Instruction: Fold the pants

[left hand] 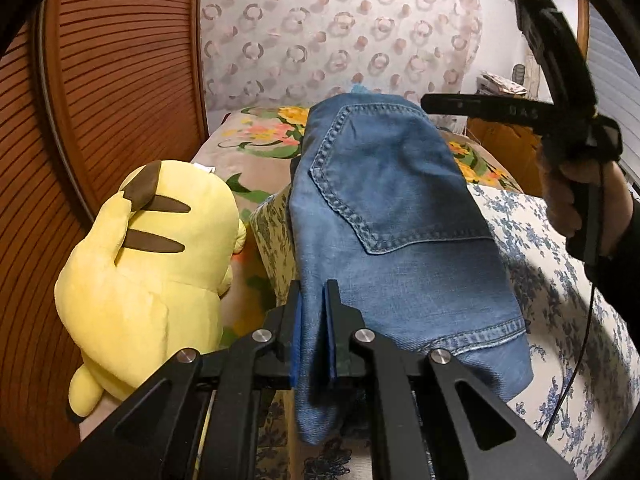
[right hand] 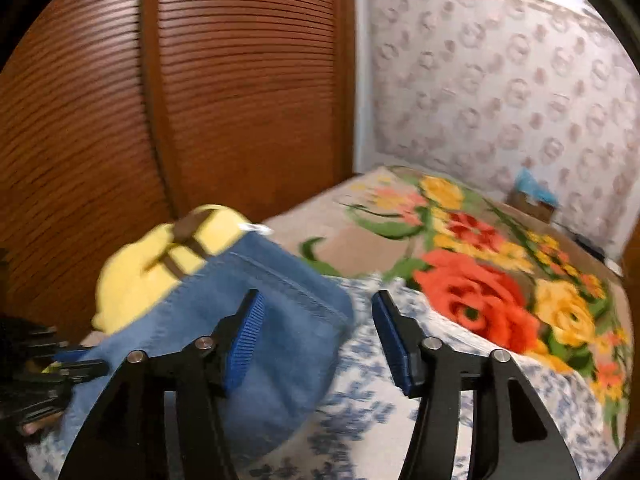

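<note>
Bed (right hand: pixel 360 236) fills most of both views, covered w/ a tan blanket (right hand: pixel 472 264) printed w/ big orange, red and yellow flowers; a white sheet w/ blue flower print (left hand: pixel 560 264) lies over the near part. Brown slatted door (left hand: pixel 104 92) stands at the left side of the bed, wall behind w/ pale ring-pattern paper (left hand: pixel 340 32). Jeans (left hand: pixel 384 216), blue denim, folded into a compact bundle, lie on the blue-print sheet near the bed's left side; back pocket w/ stitching faces up, hem edge at the near right. Yellow plush toy (left hand: pixel 152 264) w/ brown stripes lies just beside the jeans on their left, close to the door; right wrist view shows it partly hidden behind the denim. Left gripper (left hand: pixel 314 336) is clenched on the jeans: a fold of denim sits pinched between its blue pads, cloth hanging below them. Right gripper (right hand: pixel 318 344) is released, jaws apart w/ nothing between the pads; its left pad (right hand: pixel 246 344) overlaps the jeans' edge in view, contact unclear due to blur, right pad over the sheet. In left wrist view the right gripper (left hand: pixel 440 104) is held up off the denim at the far right corner, a hand (left hand: pixel 580 196) around its grip, dark sleeve and black cable (left hand: pixel 576 356) trailing down. Small box w/ sth blue on it (right hand: pixel 534 196) at the far wall, too blurred to ID.
</note>
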Tool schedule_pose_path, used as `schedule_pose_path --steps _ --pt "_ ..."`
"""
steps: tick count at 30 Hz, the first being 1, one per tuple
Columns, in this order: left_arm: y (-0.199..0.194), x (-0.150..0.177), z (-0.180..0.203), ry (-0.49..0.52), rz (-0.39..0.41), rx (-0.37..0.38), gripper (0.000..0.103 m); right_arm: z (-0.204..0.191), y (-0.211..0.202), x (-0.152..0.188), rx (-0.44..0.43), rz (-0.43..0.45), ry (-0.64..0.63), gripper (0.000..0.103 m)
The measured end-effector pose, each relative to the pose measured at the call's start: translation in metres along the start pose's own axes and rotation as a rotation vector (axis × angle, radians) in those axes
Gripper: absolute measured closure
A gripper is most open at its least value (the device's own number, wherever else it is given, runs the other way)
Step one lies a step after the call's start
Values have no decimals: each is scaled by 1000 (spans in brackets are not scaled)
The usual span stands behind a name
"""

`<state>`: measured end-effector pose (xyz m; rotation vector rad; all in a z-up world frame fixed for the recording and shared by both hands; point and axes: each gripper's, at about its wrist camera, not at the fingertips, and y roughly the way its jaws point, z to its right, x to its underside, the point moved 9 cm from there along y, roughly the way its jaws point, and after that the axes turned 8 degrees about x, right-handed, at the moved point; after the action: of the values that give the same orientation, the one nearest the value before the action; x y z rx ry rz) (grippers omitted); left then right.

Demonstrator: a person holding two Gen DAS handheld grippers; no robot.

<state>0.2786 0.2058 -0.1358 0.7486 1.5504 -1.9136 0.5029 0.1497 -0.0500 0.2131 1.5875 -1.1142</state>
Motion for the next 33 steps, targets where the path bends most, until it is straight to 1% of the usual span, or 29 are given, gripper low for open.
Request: schedule_pose_path --steps 1,3,5,7,8,12,15,20,23,25,27,28,30,31,32,33 --pt "1 1 0 2 -1 -2 92 -6 4 2 -20 -14 -7 75" --pt "3 2 -2 1 -2 -4 91 -9 20 8 -17 -61 -1 82" --pt "3 1 -1 -8 3 1 91 -5 38 17 9 -99 22 82" --pt "3 1 -1 -10 7 0 91 -4 55 23 15 -134 44 82" --pt "3 0 -1 -11 9 -3 90 -3 60 26 16 -138 52 82" --pt "2 -1 0 -12 9 -9 90 0 55 16 27 -132 83 82" --pt "-2 -2 -1 -14 10 -18 90 -4 28 15 40 -122 86 82" --pt "-17 -6 4 0 28 -52 90 -13 -47 38 43 -84 98 82" --pt "-30 -8 9 8 43 -58 90 -13 -78 49 54 -60 103 82" --pt "-42 -9 16 17 62 -61 82 -13 -100 57 60 -46 115 82" --pt "-50 -10 23 28 78 -62 72 -15 -126 66 67 -31 130 82" --pt "-55 -11 28 34 85 -59 69 -15 -137 70 72 -22 134 82" --pt "-65 -12 39 45 107 -47 50 -15 -160 79 88 -6 143 82" --pt "-70 -12 46 54 118 -42 48 -14 -172 84 95 2 150 82" --pt "-73 -12 51 59 120 -41 39 -14 -183 88 100 9 155 82" --pt "-76 -11 58 65 124 -38 25 -14 -195 93 106 15 159 81"
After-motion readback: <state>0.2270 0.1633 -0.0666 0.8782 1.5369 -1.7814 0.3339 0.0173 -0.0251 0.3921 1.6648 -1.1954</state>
